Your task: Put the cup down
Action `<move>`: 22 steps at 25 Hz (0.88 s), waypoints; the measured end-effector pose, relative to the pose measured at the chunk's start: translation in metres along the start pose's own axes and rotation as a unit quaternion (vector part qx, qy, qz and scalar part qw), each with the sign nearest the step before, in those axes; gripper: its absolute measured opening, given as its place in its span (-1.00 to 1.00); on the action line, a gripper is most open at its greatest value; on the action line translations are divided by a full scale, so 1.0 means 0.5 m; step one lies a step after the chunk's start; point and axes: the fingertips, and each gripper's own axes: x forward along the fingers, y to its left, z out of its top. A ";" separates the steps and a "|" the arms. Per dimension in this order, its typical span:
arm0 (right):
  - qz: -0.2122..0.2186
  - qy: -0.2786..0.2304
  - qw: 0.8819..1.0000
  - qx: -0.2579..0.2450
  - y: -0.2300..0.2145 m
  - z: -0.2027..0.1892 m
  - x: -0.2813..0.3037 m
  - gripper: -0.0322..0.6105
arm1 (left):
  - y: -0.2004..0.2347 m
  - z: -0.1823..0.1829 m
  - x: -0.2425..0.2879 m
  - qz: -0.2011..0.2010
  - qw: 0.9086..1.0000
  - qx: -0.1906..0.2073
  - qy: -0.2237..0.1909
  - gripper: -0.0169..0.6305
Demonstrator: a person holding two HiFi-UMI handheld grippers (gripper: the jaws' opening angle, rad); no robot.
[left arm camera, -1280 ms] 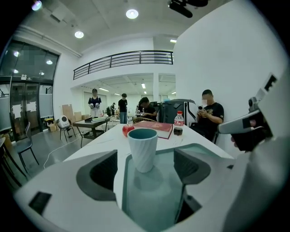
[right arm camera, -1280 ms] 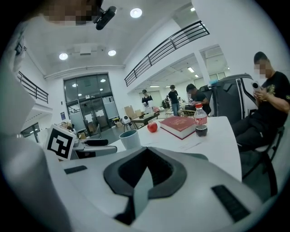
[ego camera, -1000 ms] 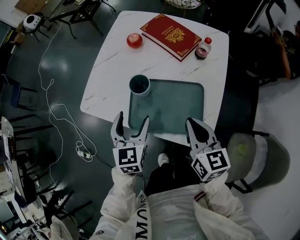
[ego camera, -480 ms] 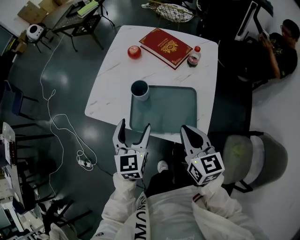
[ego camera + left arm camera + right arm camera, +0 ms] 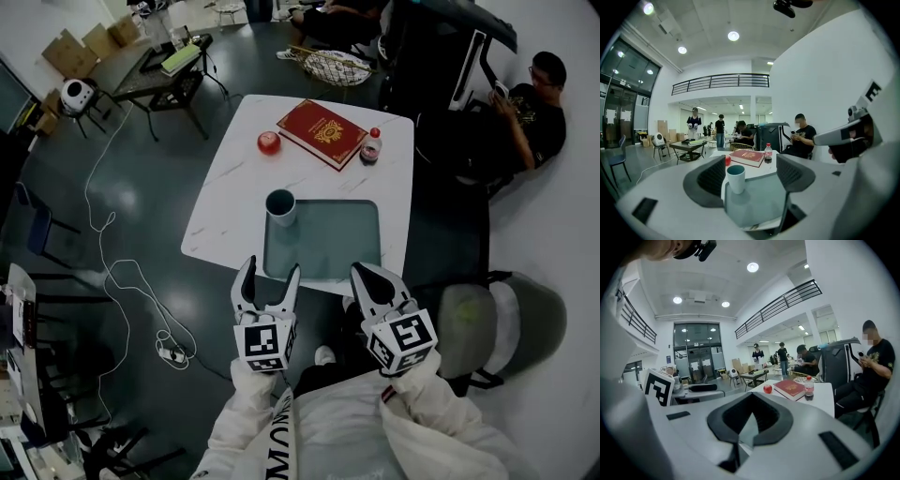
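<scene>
A dark teal cup [image 5: 280,206] stands upright on the far left corner of a teal mat [image 5: 328,244] on the white table [image 5: 225,197]. Both grippers hang in the air off the table's near edge, well short of the cup. My left gripper [image 5: 270,273] is open; its jaws have just been closing a little with nothing between them. In the left gripper view the cup [image 5: 736,178] shows far off beyond the left gripper [image 5: 752,161]. My right gripper [image 5: 371,277] is shut and empty, and the right gripper view shows that gripper's [image 5: 751,398] tips meeting.
A red book [image 5: 322,134], a red apple [image 5: 269,142] and a small bottle [image 5: 371,148] lie at the table's far end. A chair with a green cushion [image 5: 478,319] stands at my right. A person [image 5: 530,117] sits beyond the table. A cable [image 5: 122,272] trails on the floor.
Both grippers have risen and drawn back from the table's near edge. The table and cup now look smaller and farther off.
</scene>
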 end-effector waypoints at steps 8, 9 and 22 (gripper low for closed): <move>-0.004 -0.023 1.000 -0.014 0.047 0.058 -0.064 -0.89 | -0.039 0.064 -0.068 -0.029 0.999 0.015 -0.023 0.07; -0.003 -0.026 1.000 -0.015 0.053 0.062 -0.071 -0.88 | -0.044 0.069 -0.076 -0.031 0.999 0.016 -0.026 0.05; 0.010 -0.034 0.999 -0.021 0.125 0.065 -0.137 -0.89 | -0.078 0.095 -0.158 -0.031 0.998 0.035 -0.044 -0.48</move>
